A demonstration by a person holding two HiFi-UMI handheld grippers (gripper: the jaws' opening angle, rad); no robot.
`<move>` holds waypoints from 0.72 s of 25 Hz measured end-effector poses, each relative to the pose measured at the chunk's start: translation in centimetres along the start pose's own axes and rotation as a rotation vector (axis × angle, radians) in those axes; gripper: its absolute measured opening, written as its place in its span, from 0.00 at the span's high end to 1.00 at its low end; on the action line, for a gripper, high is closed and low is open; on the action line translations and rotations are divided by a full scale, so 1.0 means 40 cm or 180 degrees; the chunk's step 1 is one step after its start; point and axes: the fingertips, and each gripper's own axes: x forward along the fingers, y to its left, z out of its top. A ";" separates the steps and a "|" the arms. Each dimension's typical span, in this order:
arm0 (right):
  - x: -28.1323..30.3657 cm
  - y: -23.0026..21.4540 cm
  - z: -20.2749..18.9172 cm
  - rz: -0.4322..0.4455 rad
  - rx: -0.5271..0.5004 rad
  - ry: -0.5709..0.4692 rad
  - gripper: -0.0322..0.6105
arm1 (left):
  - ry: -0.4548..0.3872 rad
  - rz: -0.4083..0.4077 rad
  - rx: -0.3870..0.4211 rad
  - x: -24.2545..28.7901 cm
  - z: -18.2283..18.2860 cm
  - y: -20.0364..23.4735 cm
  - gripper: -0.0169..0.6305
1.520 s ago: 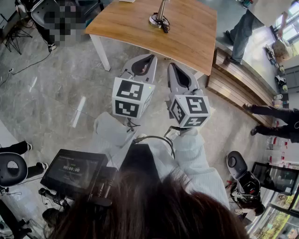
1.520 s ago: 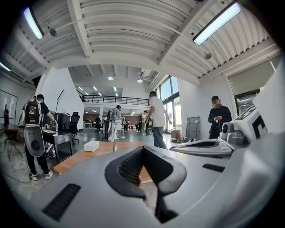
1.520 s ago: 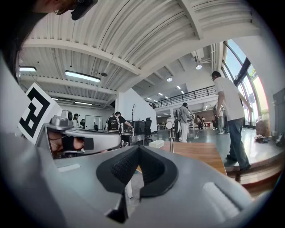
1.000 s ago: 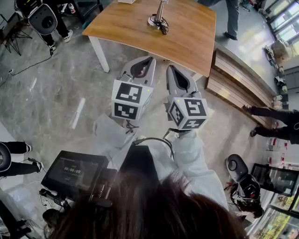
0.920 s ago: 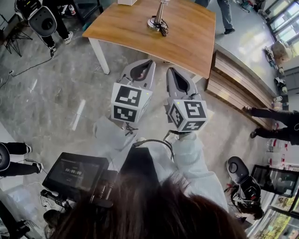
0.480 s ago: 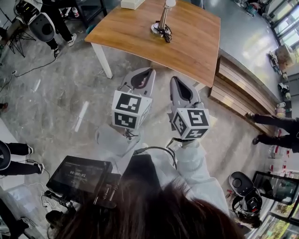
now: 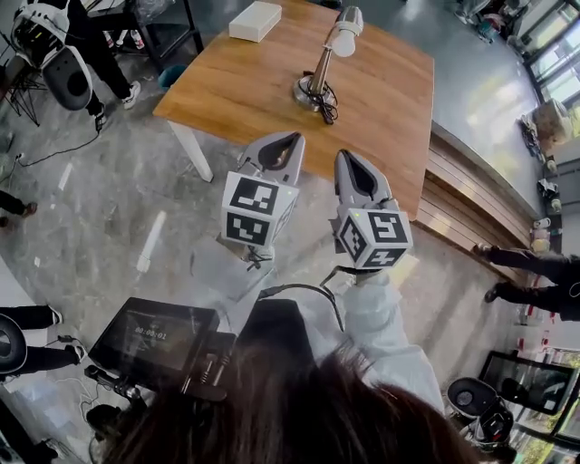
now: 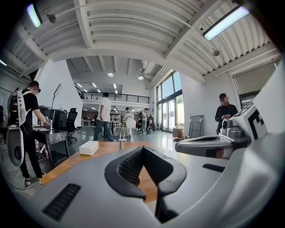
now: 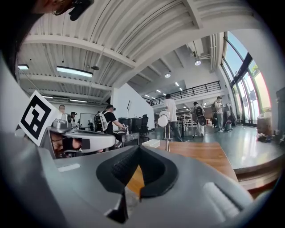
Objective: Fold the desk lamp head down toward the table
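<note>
Wooden counter: one desk lamp, base near the centre, stem upright, white head raised. One white box, closed, contents unseen, at the far left corner. Left gripper and right gripper: jaws closed, empty, side by side over the near edge, apart from the lamp.

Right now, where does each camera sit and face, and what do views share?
Head view: on the person's head, looking steeply down at wooden table, desk lamp, white box; shows hair, sleeves, left gripper, right gripper.
Left gripper view: on the left gripper, facing along its shut jaws toward the desk lamp; right gripper at right.
Right gripper view: on the right gripper, same heading, jaws shut; left gripper at left.
Shared: all show table, desk lamp, box.
</note>
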 end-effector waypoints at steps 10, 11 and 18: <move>0.292 -0.184 0.018 -0.0303 0.0266 0.0094 0.95 | 0.0215 -0.0158 0.0018 0.267 0.024 0.221 0.97; 0.306 -0.205 0.013 -0.0312 0.0293 0.0115 0.95 | 0.0239 -0.0167 0.0011 0.289 0.022 0.224 0.97; 0.459 -0.336 -0.054 -0.0213 0.0436 0.0305 0.95 | 0.0308 -0.0198 -0.0088 0.464 -0.001 0.294 0.97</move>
